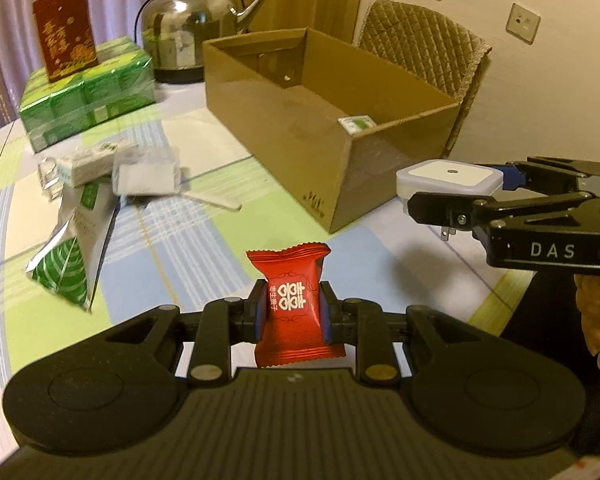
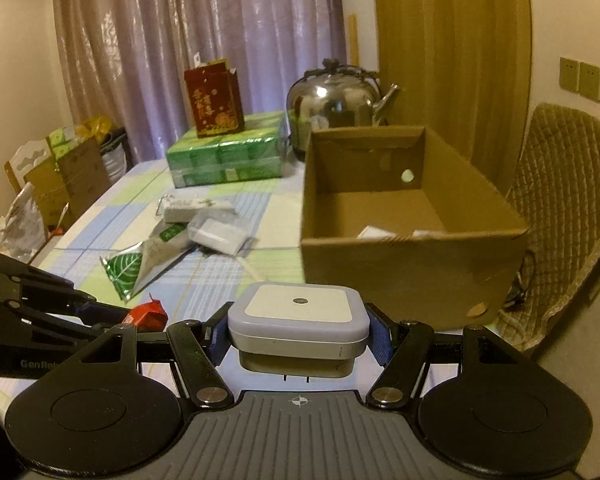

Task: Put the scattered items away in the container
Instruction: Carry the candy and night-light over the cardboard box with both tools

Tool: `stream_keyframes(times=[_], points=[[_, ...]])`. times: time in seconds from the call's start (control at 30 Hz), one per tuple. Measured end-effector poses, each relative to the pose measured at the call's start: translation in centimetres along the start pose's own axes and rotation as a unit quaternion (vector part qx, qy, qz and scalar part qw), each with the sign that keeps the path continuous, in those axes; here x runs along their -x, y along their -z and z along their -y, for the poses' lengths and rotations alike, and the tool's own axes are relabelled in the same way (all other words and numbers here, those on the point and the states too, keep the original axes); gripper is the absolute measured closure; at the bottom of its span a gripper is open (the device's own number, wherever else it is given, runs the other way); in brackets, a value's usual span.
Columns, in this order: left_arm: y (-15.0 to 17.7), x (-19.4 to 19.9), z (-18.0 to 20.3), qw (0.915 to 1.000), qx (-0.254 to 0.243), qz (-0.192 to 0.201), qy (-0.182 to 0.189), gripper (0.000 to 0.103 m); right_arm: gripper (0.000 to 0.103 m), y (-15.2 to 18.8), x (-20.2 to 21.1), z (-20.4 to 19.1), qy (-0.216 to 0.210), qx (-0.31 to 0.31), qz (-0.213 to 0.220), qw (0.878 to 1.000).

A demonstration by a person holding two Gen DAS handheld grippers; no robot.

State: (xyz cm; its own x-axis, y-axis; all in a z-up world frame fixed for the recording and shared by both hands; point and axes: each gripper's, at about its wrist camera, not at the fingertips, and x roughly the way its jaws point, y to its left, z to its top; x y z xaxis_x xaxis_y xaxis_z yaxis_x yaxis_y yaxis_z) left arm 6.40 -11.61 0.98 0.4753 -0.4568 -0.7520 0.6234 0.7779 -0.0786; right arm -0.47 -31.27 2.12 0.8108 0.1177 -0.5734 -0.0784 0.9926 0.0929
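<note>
Red foil candy packet, white double-happiness characters on it, sits pinched upright between the left gripper fingers above the checked surface. Only the left view reads "DAS" on the right gripper, clamped around a square white plug-in night light, prongs showing. Beyond lies the open cardboard box; the right view shows white items on its floor. Farther back, a green leaf-print sachet and a steel kettle.

A checked tablecloth (green, blue, white) bears a cardboard box, kettle, green packs, and loose sachets.
</note>
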Motion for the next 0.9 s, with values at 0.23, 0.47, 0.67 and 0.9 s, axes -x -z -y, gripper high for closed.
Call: stream_keyframes(times=[0.23,0.47,0.67,0.9], points=[[-4.8,-0.7,1.7,0.9993,-0.026,0.023,0.017,0.082,0.04,-3.4,0.7,3.1,0.018,0.007,0.037,0.999],[-11.3,-2.7,3.9,0.9967,-0.051,0.052,0.035,0.082,0.04,-7.6,-1.5,8.2,0.052,0.02,0.059,0.997],[-15.8,-6.1,5.3,0.9946,-0.07,0.059,0.049,0.082,0.04,-9.1,-5.4,11.7,0.055,0.037,0.03,0.997],[-18.0,-11.2,5.6,0.9941,-0.098,0.025,0.04,0.082,0.04,-9.0,-9.1,13.0,0.048,0.08,-0.014,0.996]])
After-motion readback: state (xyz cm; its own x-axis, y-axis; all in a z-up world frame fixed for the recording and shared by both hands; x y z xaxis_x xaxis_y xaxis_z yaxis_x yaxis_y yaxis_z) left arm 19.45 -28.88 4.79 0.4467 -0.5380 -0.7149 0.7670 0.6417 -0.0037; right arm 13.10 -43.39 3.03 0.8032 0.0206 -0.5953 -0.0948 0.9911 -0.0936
